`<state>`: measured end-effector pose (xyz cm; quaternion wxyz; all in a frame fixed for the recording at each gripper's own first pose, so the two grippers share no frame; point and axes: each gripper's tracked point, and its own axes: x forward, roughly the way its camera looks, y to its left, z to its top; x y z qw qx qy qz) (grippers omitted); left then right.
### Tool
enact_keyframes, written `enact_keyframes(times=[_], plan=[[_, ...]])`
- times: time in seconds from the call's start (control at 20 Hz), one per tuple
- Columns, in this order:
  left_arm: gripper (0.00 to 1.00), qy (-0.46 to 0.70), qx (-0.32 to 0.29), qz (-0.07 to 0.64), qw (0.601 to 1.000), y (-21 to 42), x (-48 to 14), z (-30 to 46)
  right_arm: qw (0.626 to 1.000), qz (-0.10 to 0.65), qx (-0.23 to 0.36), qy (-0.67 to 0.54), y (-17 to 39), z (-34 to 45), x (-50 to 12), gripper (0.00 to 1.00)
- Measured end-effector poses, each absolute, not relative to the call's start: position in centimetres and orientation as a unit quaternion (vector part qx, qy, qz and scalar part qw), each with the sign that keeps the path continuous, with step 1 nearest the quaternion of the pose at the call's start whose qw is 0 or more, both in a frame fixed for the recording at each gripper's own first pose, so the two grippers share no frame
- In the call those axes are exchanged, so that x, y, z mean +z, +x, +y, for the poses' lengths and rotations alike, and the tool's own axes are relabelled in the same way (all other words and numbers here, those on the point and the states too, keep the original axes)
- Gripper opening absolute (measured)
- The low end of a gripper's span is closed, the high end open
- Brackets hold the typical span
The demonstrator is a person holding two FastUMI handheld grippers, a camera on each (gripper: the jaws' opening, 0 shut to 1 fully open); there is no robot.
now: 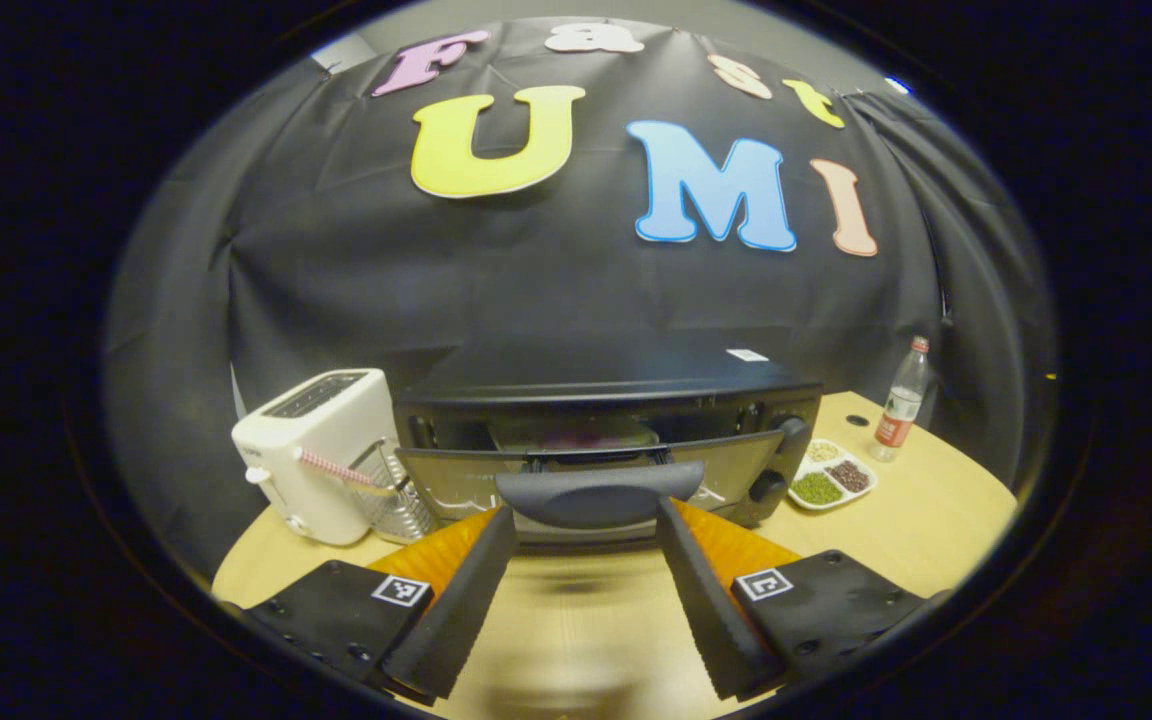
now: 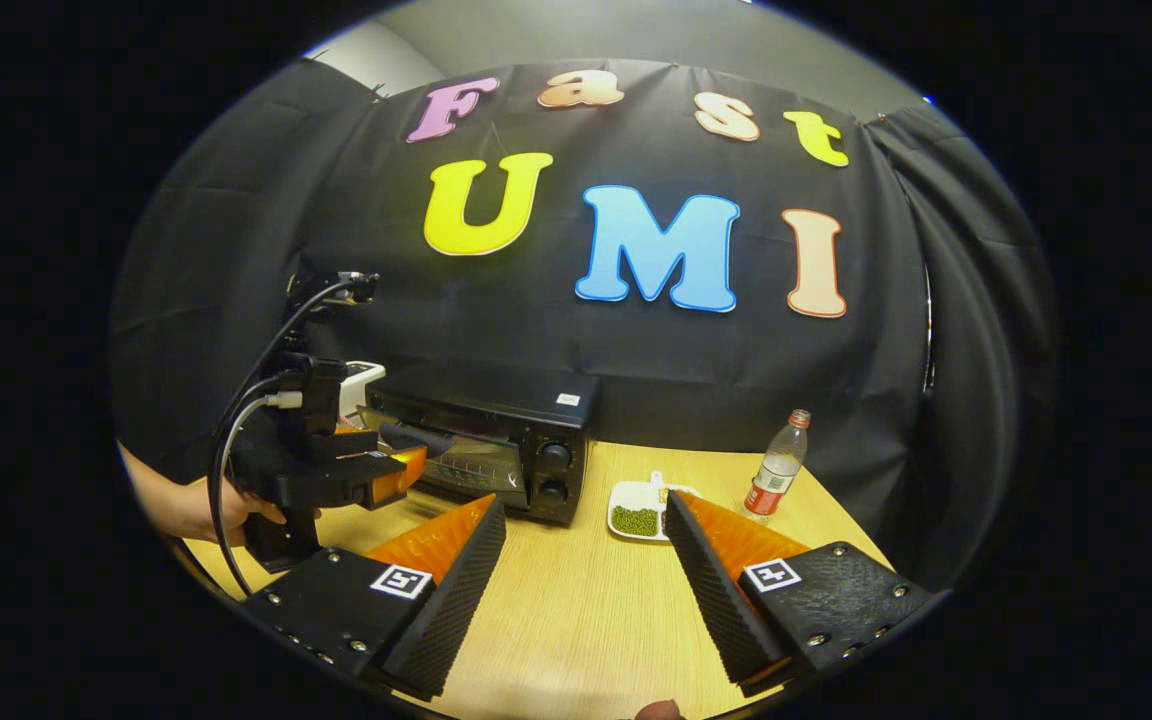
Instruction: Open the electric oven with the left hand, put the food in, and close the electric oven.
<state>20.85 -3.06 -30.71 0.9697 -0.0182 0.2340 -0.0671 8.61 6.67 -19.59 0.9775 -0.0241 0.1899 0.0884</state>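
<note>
A wooden table (image 2: 576, 610) holds a black oven (image 2: 496, 440), the landmark here. Nearest the viewer, the right gripper (image 2: 584, 525) hovers over bare table in front of the oven, fingers spread wide and holding nothing. To the oven's front left, a hand (image 2: 191, 505) holds the left gripper (image 1: 584, 520) right at the oven door (image 1: 586, 475). Its fingers are wide apart, one on either side of the dark door handle (image 1: 599, 495); whether they touch the handle cannot be told. The door is tilted partly open, leaving a gap at the top. Through that gap a tray (image 1: 576, 435) with something reddish on it sits inside the oven; what the food is cannot be made out. Just right of the oven lies a white divided dish (image 1: 831, 478) of green and brown grains. Farther right stands a plastic bottle (image 1: 902, 400) with a red cap. Left of the oven stands a white toaster (image 1: 321, 450), with a wire basket (image 1: 391, 495) between the two.
</note>
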Motion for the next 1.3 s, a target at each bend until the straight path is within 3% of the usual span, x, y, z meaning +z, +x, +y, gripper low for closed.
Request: enact_keyframes(times=[0.15,0.25,0.7,0.75,0.8,0.85,0.9,1.3], plan=[[1.0,-0.012,-0.069,0.186,0.98,20.6,-24.5,-2.4,0.982,0.169,0.081,0.006,8.9,5.5,-17.9,0.98],[0.95,-0.001,-0.066,0.142,0.988,19.5,-19.5,-2.2,0.987,0.144,0.073,0.013,8.8,4.1,-15.9,0.98],[0.99,0.003,-0.029,0.058,0.998,7.3,-4.6,-4.8,0.994,0.074,0.073,-0.019,4.8,-2.5,-9.9,0.98],[0.99,0.001,-0.024,0.054,0.998,6.1,-3.6,-5.0,0.994,0.07,0.076,-0.017,4.1,-2.9,-9.4,0.98],[0.91,-0.001,-0.019,0.051,0.999,5.0,-2.8,-5.1,0.995,0.066,0.078,-0.015,3.6,-3.2,-9.0,0.98],[0.91,-0.001,-0.015,0.049,0.999,4.0,-2.2,-5.2,0.995,0.065,0.077,-0.014,3.2,-3.6,-8.8,0.98],[0.99,-0.001,-0.012,0.048,0.999,2.9,-1.7,-5.3,0.995,0.064,0.075,-0.009,2.9,-3.9,-8.6,0.97],[0.97,0.003,0.002,0.044,0.999,-2.6,-0.3,-3.6,0.995,0.069,0.063,0.029,1.5,-3.1,-8.2,0.98]])
